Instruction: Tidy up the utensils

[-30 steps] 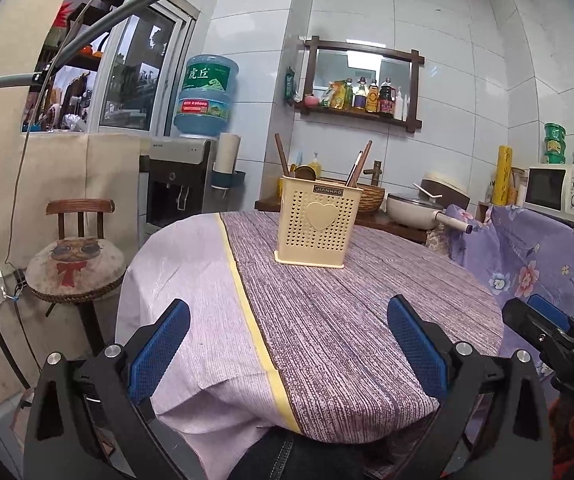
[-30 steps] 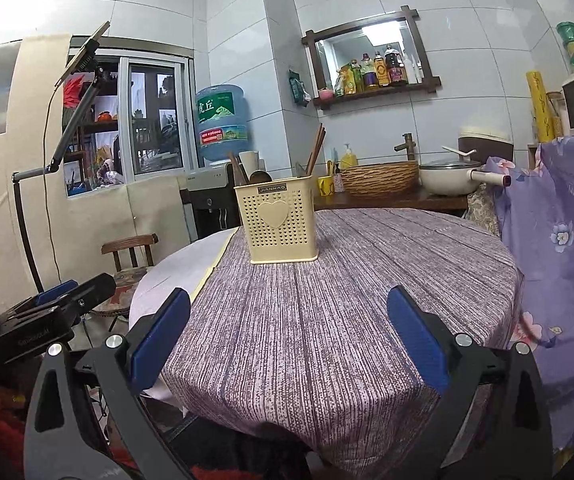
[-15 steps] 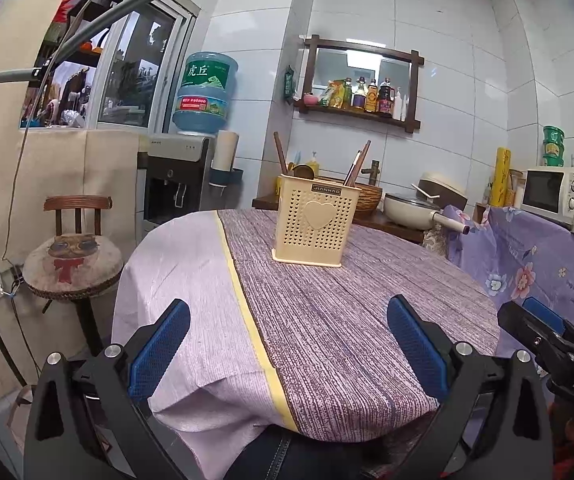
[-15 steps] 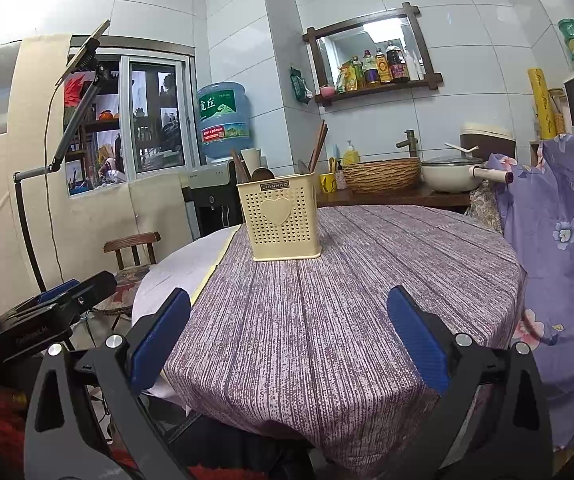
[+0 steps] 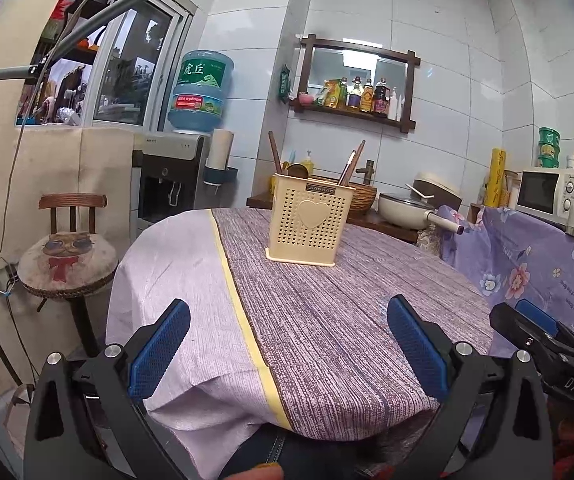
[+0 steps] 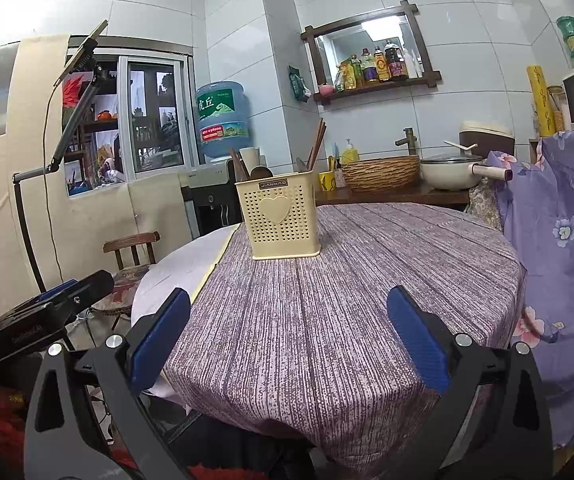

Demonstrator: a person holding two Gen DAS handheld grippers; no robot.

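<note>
Both hand-held grippers gape wide, empty. The holder (image 5: 307, 220), frame centre, looks light and stiff; take the chopsticks (image 5: 351, 167) by their shafts.

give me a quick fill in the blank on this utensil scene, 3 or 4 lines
1. The cream holder has a ____ shape on its front.
2. Both the left gripper and the right gripper are ____, holding nothing.
3. The holder stands on the ____ striped part of the tablecloth.
4. The water jug sits ____ of the holder in the left wrist view.

Missing words: heart; open; purple; left
</note>
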